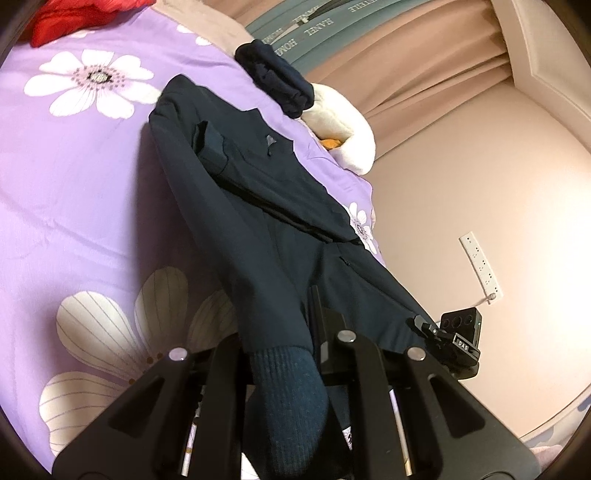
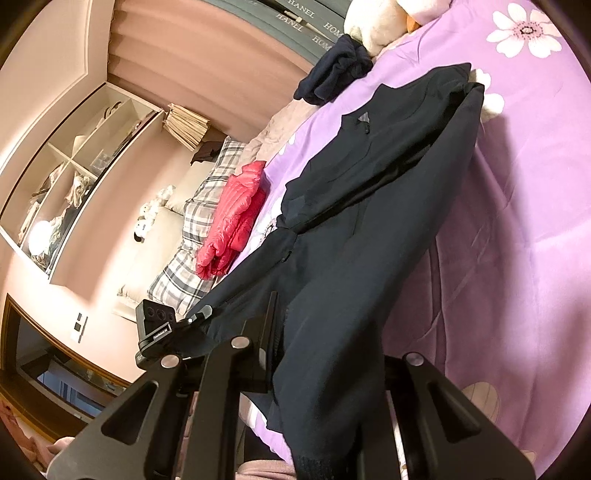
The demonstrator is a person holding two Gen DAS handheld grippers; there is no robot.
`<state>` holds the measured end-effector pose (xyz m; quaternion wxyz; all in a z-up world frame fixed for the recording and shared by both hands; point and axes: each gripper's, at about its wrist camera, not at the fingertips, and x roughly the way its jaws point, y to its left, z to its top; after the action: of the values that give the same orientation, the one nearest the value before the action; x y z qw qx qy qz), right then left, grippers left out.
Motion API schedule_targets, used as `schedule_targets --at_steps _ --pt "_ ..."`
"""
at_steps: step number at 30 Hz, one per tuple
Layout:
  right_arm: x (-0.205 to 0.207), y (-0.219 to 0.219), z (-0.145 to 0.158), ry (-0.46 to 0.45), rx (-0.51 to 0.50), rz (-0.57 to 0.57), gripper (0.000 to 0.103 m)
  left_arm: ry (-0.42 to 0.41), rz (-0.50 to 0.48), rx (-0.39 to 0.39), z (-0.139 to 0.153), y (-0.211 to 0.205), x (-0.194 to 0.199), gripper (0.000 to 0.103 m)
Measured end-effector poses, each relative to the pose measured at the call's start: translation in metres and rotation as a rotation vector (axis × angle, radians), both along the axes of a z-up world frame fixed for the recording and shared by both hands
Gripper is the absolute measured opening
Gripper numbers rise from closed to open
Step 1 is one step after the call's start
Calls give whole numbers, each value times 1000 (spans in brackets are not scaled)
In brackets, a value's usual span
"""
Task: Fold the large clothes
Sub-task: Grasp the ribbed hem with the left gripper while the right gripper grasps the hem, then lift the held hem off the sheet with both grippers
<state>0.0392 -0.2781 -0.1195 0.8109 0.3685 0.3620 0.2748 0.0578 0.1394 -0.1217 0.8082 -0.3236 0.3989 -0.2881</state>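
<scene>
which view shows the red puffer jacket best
The right wrist view: the red puffer jacket lies folded in full sight beside the plaid pillow. The left wrist view catches only a cropped corner at the top edge.

The dark jacket (image 1: 258, 206) is smooth matt cloth with a ribbed knit cuff (image 1: 291, 391). The purple bedsheet (image 1: 74, 177) is smooth cloth. The red garment (image 2: 232, 218) looks glossy and quilted.

A red puffer jacket (image 2: 232, 218) lies beside plaid pillows (image 2: 192, 251) on the bed.
</scene>
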Motion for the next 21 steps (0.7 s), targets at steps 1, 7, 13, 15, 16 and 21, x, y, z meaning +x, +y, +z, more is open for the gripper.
schedule_targets --at_steps 1,7,13,15,16,21 --pt "-1 0 1 -3 0 0 15 -5 -3 3 2 -1 0 11" --pt "-4 4 11 -28 -6 14 15 -18 -9 17 9 -3 -4 11" --pt "-6 4 21 -51 -4 26 15 -26 -7 30 15 -3 -8 11" --pt "-8 4 22 -56 -8 28 15 -27 -9 38 17 -4 -9 11" --pt "-9 3 23 -55 -8 27 15 -26 -7 46 18 -4 -9 11" --pt "-10 1 24 -64 -14 26 15 -32 -13 69 21 -7 -11 11"
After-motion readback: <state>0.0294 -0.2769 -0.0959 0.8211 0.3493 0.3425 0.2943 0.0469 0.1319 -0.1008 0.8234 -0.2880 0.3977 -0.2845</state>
